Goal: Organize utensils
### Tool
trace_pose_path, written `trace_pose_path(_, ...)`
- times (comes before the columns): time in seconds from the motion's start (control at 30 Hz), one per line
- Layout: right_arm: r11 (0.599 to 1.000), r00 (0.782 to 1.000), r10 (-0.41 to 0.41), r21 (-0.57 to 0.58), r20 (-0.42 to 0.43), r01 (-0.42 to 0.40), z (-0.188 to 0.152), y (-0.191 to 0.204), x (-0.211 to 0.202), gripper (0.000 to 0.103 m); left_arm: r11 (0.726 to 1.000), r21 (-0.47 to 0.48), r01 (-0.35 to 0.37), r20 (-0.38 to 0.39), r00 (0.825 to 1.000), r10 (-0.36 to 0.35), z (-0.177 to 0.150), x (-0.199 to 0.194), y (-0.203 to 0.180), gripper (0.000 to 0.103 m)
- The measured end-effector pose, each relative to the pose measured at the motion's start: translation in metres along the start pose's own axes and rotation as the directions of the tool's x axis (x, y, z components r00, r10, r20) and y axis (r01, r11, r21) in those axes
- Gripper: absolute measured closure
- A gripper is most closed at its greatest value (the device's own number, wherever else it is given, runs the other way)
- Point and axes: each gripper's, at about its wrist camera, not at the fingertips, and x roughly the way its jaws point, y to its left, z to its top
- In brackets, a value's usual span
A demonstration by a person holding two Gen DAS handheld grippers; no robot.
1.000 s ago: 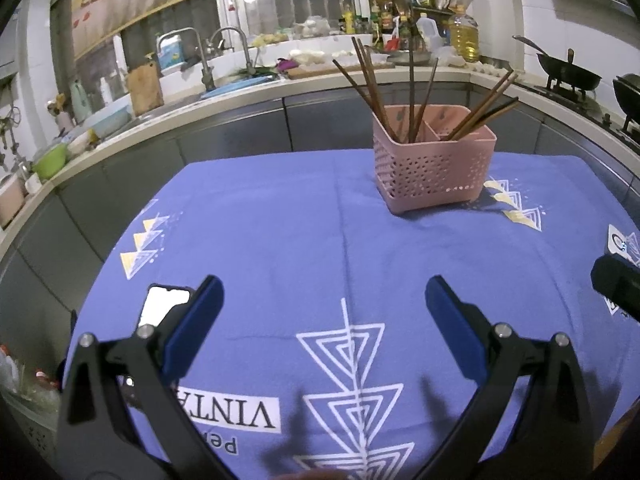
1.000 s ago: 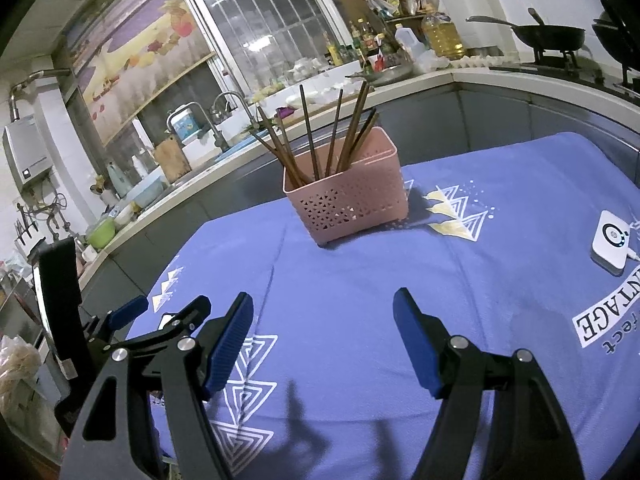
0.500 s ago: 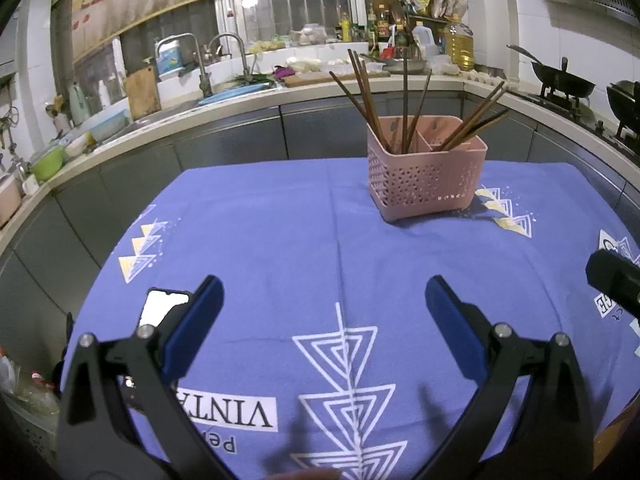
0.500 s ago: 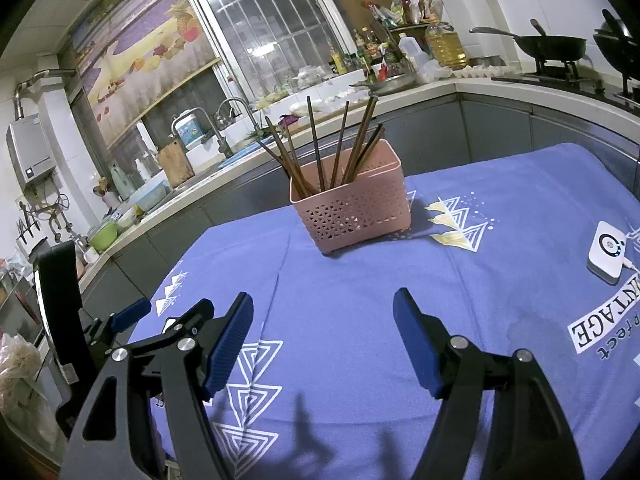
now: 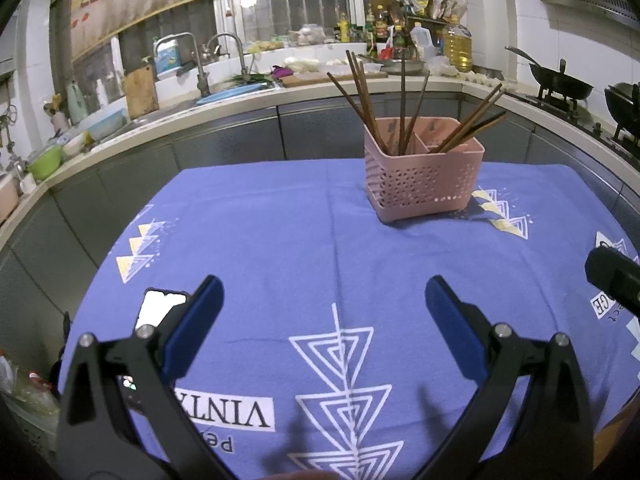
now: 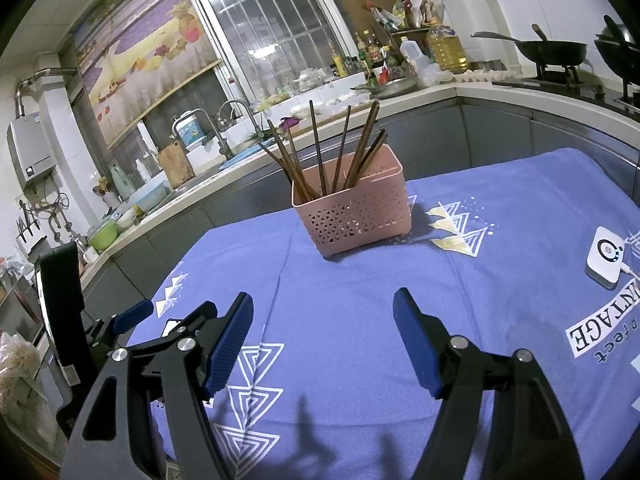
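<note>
Chopsticks (image 5: pixel 404 108), slim brown wood, standing tilted in both compartments of perforated pink plastic caddy (image 5: pixel 424 178) near far edge of table, blue printed cloth (image 5: pixel 280 248), left gripper (image 5: pixel 324 312) and right gripper (image 6: pixel 322 336) above near edge, blue ribbed pads spread wide, empty.

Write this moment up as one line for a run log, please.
left gripper: open, empty | right gripper: open, empty | chopsticks: standing in pink basket | basket: upright on blue cloth, beyond both grippers
</note>
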Motion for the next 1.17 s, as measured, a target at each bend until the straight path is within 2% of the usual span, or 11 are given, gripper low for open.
trace_pose_path(0.63, 1.0, 1.0, 0.002, 0.0, 0.004, -0.002, 0.003, 0.0, -0.001, 0.031, 1.0, 0.003, 0.005, 0.001, 1.0, -0.005, 0.001, -0.002, -0.004, 0.006)
trace_pose_path(0.87, 1.0, 1.0, 0.001, 0.0, 0.004, -0.001, 0.003, 0.0, -0.001, 0.031, 0.999, 0.031, 0.018, 0.02, 1.0, -0.018, 0.0, -0.005, -0.01, 0.006)
trace_pose_path(1.17, 1.0, 1.0, -0.003, 0.004, 0.006, 0.003, 0.001, 0.0, -0.003, 0.031, 0.999, 0.02, 0.039, 0.01, 0.999, -0.04, 0.0, -0.005, -0.01, 0.006)
